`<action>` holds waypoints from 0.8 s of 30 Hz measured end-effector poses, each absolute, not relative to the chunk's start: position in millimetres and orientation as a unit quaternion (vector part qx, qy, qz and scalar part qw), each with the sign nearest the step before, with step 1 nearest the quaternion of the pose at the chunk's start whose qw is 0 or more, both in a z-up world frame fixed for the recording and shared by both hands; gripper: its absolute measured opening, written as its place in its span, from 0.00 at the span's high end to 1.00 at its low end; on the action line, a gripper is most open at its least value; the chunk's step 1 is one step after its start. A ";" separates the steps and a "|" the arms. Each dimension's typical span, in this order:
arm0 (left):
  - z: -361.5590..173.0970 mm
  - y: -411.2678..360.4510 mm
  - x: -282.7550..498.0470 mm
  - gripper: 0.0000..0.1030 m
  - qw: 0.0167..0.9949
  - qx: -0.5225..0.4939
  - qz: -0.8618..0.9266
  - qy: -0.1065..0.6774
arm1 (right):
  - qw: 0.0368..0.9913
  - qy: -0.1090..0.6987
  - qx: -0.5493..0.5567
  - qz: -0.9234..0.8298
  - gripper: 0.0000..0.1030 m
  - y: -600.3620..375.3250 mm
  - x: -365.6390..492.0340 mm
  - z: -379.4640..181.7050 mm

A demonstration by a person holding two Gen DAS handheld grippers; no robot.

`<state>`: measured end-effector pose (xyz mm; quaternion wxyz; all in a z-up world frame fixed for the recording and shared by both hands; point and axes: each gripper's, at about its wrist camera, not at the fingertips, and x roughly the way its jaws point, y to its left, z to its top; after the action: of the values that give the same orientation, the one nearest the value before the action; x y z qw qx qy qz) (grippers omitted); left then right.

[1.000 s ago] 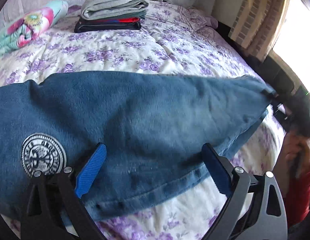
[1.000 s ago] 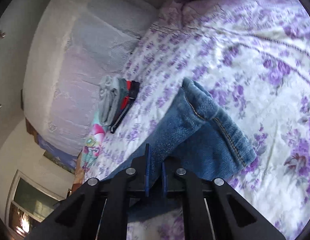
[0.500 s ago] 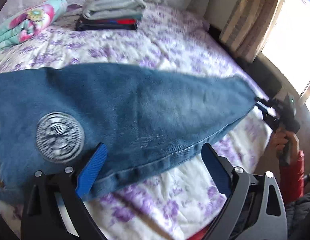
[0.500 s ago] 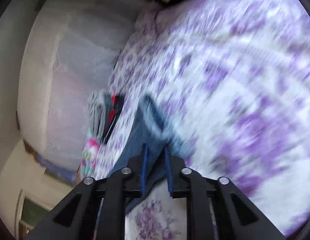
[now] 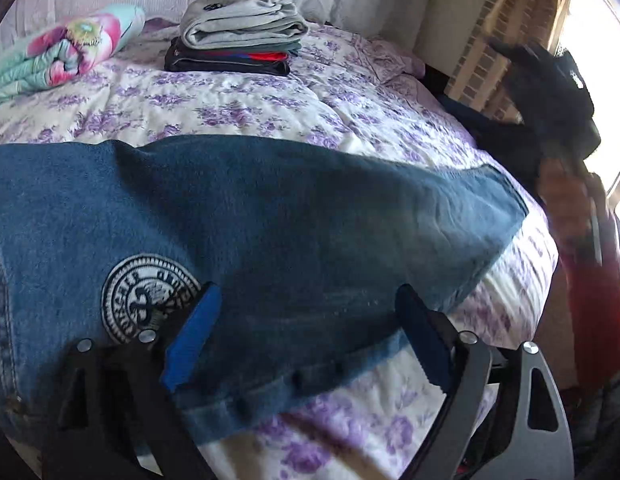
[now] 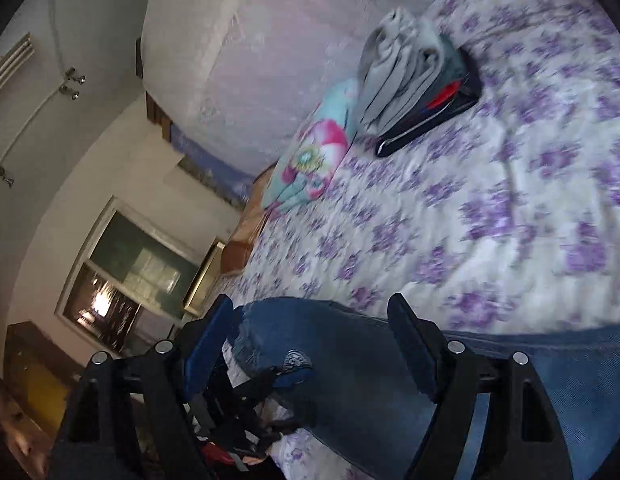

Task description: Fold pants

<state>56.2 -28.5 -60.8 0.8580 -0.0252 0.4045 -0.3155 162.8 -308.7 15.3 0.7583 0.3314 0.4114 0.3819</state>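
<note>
L wrist view: jeans (image 5: 269, 240) lay flat across the near part of the bed (image 5: 237, 100), waist end w/ round patch (image 5: 149, 300) toward near-left corner, leg hem (image 5: 506, 204) toward the right edge. A sec earlier that hem was pinched and pulled taut by the R gripper (image 5: 550, 92); now it was let go and the hem rested on the quilt, leg smoothed out. R gripper seen raised clear of the cloth at the right edge, blurred, red sleeve (image 5: 594, 300) below it. L gripper (image 5: 305, 332) hovered over the near seam, angled down, jaws wide but closing slightly; denim under them, pads not pressing on it.

R wrist view: R gripper (image 6: 310, 344) had jaws opening, nothing grasped; view tilted, now looking along the jeans (image 6: 350, 360) toward the L gripper (image 6: 265, 392) at the far end. Stack of folded clothes (image 6: 410, 92) and rolled blanket (image 6: 314, 160) sat near the headboard edge.

Judgement: straightening done; lengthwise or crosswise fold prob. next.
</note>
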 end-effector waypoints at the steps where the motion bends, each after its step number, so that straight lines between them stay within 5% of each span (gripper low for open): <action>1: -61.0 -28.2 53.9 0.16 0.859 -0.021 -0.317 0.401 | 0.736 0.434 0.333 0.398 0.16 -290.5 177.4 9.6; 12: -61.1 -21.6 56.9 0.11 0.847 -0.042 -0.348 0.399 | 0.625 0.585 0.248 0.454 0.14 -192.4 226.5 -35.8; 24: -60.2 -14.6 56.9 0.08 0.837 -0.070 -0.370 0.398 | 0.607 0.588 0.211 0.491 0.03 -162.4 178.8 -33.2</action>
<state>56.9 -14.6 -60.2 0.8367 -0.0696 0.3979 -0.3699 178.8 -162.4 -33.2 0.6073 0.2113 0.5876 0.4912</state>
